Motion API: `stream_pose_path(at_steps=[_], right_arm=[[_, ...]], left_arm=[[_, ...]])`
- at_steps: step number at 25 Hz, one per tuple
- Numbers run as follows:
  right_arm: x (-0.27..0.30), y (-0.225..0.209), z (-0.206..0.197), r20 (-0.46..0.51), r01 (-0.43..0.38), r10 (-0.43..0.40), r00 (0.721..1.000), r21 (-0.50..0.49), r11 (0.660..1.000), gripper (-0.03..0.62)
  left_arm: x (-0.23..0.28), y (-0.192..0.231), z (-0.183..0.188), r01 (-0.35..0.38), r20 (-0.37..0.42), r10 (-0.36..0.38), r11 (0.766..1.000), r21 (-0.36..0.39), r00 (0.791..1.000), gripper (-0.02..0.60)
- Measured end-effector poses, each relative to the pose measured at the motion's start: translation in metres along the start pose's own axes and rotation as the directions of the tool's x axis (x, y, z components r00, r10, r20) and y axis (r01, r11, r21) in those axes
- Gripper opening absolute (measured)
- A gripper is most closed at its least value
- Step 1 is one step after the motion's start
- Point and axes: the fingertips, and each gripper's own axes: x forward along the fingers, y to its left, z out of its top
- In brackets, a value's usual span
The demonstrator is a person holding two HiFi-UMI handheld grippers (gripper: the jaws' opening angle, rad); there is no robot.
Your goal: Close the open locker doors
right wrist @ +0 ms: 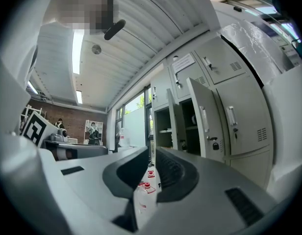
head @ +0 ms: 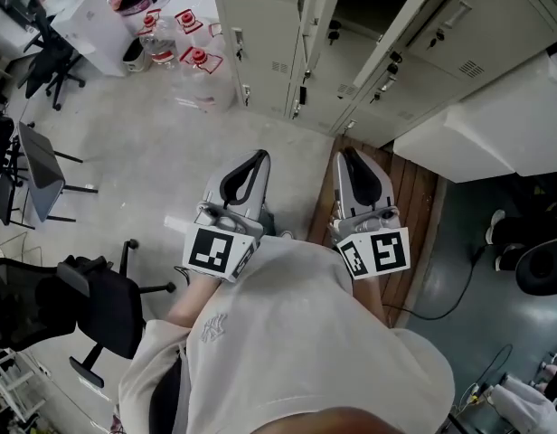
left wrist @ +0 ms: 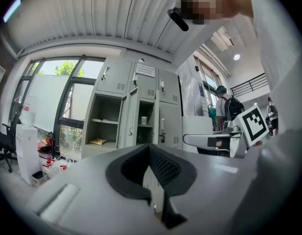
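- The head view alone shows the floor: the lockers (head: 459, 48) run along the top of the frame, and the person's 2 grippers are held level below them, well apart from the lockers.
- 2 locker doors stand swung out: the left-hand open door (head: 316, 7) at top centre and the right-hand open door (head: 401, 30) just right of it.
- The right gripper view shows those 2 doors edge-on at centre right, with 2 open compartments beside them. It also shows a brick wall and ceiling lamps at the left.
- The left gripper view alone shows a window with trees at the left and a person with a backpack (left wrist: 229, 106) at the right.
- The left gripper (head: 259, 159) has its fingertips pressed together, with nothing between them.
- The right gripper (head: 348, 155) likewise has its fingertips pressed together and holds nothing.
- At least 3 clear water jugs (head: 199, 66) with red tags stand at the upper left, beside the lockers.
- 1 black office chair (head: 80, 306) sits at the lower left.
- Wooden boards (head: 414, 197) lie under the right gripper, and a white cabinet (head: 495, 125) stands at the right, before the lockers.
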Motion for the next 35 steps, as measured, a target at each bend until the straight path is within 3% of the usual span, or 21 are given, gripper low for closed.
stream_pose_path(at_steps=[10, 25, 29, 35], right_arm=[[0.087, 0.000, 0.020, 0.046, 0.003, -0.002, 0.999, -0.025, 1.000, 0.012], [0.157, -0.056, 0.027, 0.066, 0.023, -0.020, 0.998, -0.037, 0.999, 0.012], [0.176, -0.080, 0.034, 0.068, -0.010, 0.013, 0.998, -0.047, 0.999, 0.014], [0.199, -0.101, 0.053, 0.093, -0.165, 0.162, 0.982, 0.028, 0.986, 0.017]], left_arm=[[0.040, 0.092, 0.033, 0.003, 0.023, -0.004, 0.999, 0.040, 1.000, 0.002], [0.106, 0.131, 0.023, 0.021, 0.001, -0.021, 1.000, 0.013, 1.000, 0.002], [0.140, 0.137, 0.033, 0.025, 0.024, -0.026, 0.999, 0.035, 0.999, 0.002], [0.177, 0.143, 0.042, 0.002, 0.054, -0.004, 0.999, 0.035, 0.999, 0.002]])
